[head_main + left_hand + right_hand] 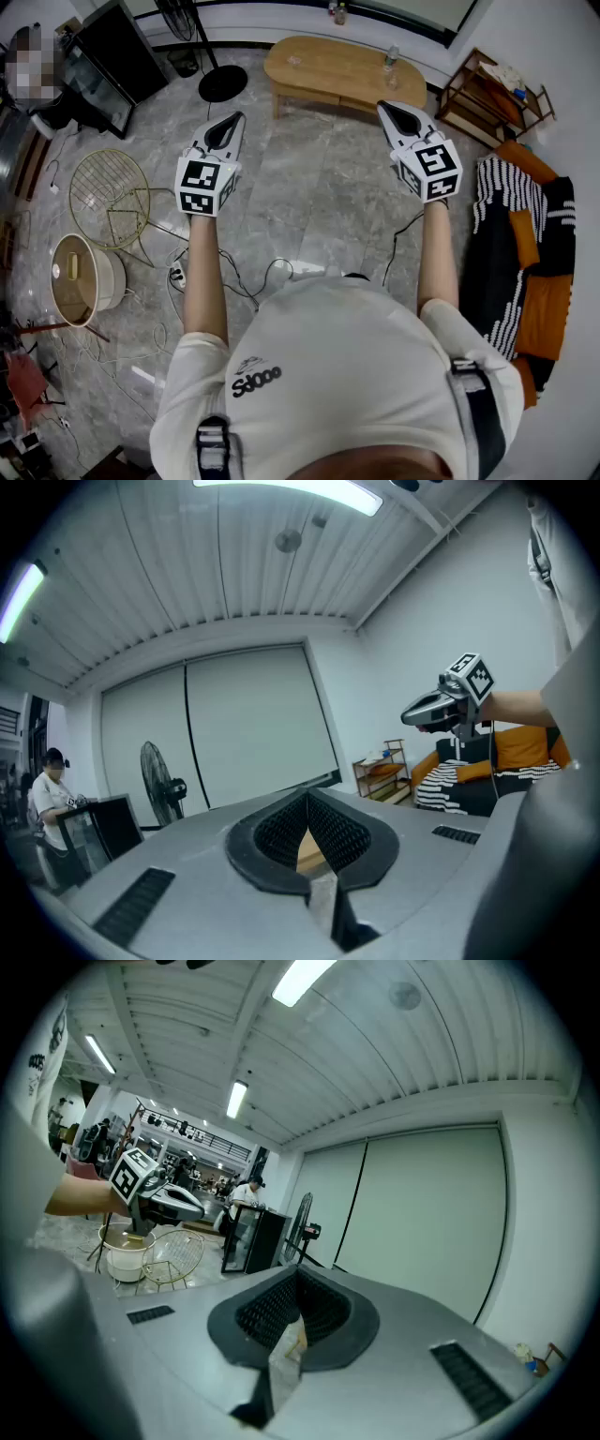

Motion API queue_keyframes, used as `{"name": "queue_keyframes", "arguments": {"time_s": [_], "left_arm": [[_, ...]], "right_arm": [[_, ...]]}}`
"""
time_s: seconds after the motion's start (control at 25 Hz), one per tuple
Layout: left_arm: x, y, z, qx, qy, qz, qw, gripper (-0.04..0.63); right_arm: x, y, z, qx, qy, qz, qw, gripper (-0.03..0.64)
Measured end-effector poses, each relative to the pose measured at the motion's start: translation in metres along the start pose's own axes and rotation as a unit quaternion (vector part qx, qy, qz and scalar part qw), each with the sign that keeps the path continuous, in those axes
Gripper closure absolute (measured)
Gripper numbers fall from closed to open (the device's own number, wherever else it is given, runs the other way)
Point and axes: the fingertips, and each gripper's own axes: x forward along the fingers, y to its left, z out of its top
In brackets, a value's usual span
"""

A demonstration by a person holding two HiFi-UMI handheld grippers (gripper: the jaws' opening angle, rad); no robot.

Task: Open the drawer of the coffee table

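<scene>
The light wooden coffee table (328, 66) stands across the grey marble floor, well ahead of both grippers. Its front panel (361, 101) looks flush, with no drawer pulled out. In the head view my left gripper (236, 120) and right gripper (384, 108) are held out level, side by side, pointing at the table and short of it. Both are shut with nothing between the jaws. The left gripper view shows its jaws (307, 799) closed, a sliver of the table (309, 855) behind them and the right gripper (448, 705) at the right. The right gripper view shows closed jaws (298, 1283).
A bottle (391, 58) stands on the table's right end. A floor fan's base (222, 82) and black cabinet (112, 56) lie left of it. A wire basket (111, 197), white bucket (80, 277) and cables (244, 277) sit left; a sofa (525, 244) and shelf (487, 94) right.
</scene>
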Motion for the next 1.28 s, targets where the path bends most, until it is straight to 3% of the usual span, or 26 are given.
{"name": "queue_keyframes", "arguments": {"time_s": [0.56,0.76,1.0,1.28], "left_arm": [[-0.016,0.023,-0.018,0.007,-0.002,-0.037,0.9993,0.577],[-0.011,0.036,-0.023,0.003,-0.004,-0.04,0.9992,0.577],[0.023,0.051,-0.039,0.01,0.012,-0.045,0.9988,0.577],[0.106,0.094,-0.054,0.011,0.029,-0.032,0.999,0.577]], "right_arm": [[0.009,0.03,0.008,0.022,-0.004,-0.027,0.999,0.62],[0.015,0.027,0.014,0.037,-0.018,-0.015,0.999,0.62],[0.054,0.003,-0.002,0.062,-0.023,-0.014,0.998,0.62],[0.133,-0.06,-0.035,0.066,-0.023,-0.014,0.997,0.62]]}}
